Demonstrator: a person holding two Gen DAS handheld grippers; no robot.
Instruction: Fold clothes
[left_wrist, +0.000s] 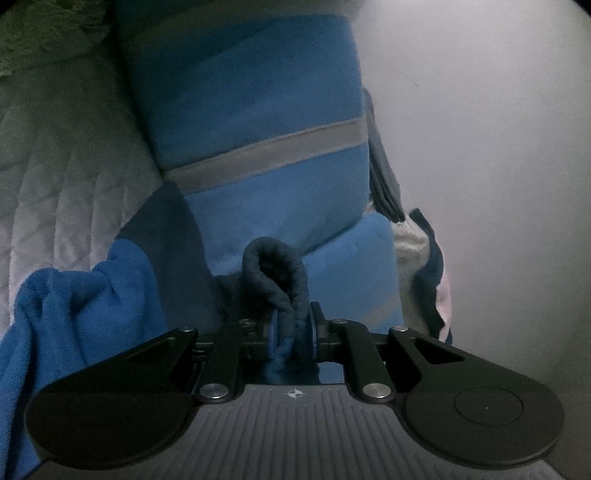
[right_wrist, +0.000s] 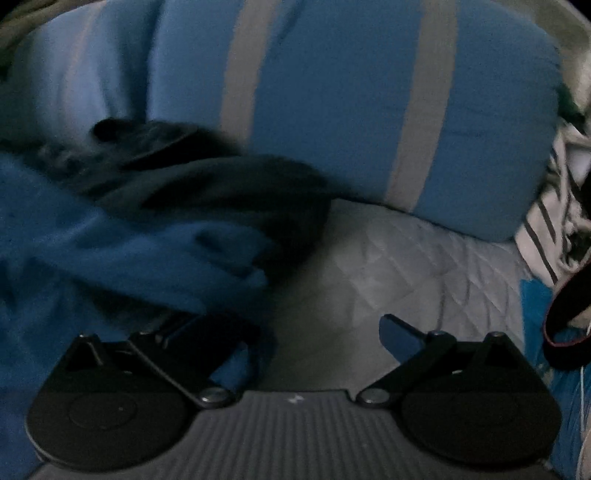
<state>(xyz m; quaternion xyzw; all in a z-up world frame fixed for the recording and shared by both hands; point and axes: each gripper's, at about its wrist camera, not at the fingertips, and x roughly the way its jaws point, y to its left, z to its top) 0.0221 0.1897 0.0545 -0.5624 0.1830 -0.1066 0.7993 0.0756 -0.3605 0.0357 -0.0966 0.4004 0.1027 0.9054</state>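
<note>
Left gripper (left_wrist: 293, 328) pinches dark hem of blue fleece (left_wrist: 74, 302); right gripper (right_wrist: 314, 339) gapes empty. Mid-fold step; next, right should grab a free edge.

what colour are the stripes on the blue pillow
Grey stripes on the light blue pillow, clearest in the right wrist view.

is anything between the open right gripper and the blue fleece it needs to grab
Nothing visible. The right gripper is open over bare quilted bedding, and the blue fleece garment lies right beside its left finger, partly draped over it. The left gripper already pinches a dark cuff.
</note>
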